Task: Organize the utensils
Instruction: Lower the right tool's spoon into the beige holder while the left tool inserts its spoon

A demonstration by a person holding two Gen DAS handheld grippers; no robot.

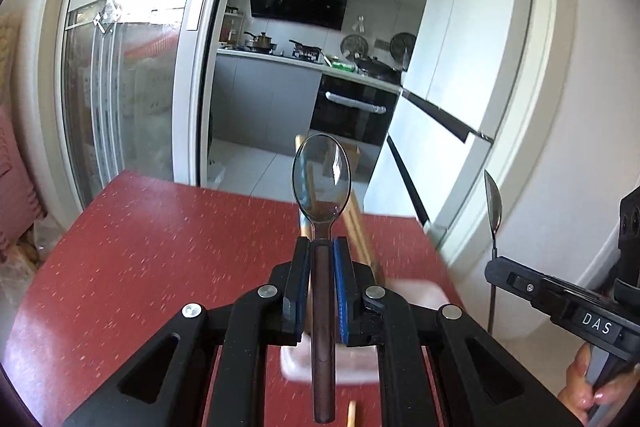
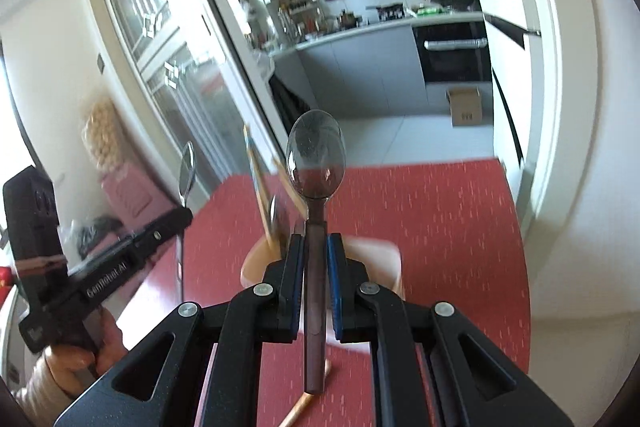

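Left wrist view: our left gripper (image 1: 321, 267) is clamped on a spoon (image 1: 321, 183), bowl up at frame centre, w/ a blurred pinkish holder (image 1: 416, 293) of chopsticks (image 1: 360, 231) just below. Carry step, we judge; next calls for lowering handle-first into it. Right wrist view: right gripper (image 2: 315, 259) grips a second spoon (image 2: 315, 155), centre, above the red table (image 2: 432, 227); kitchen behind.
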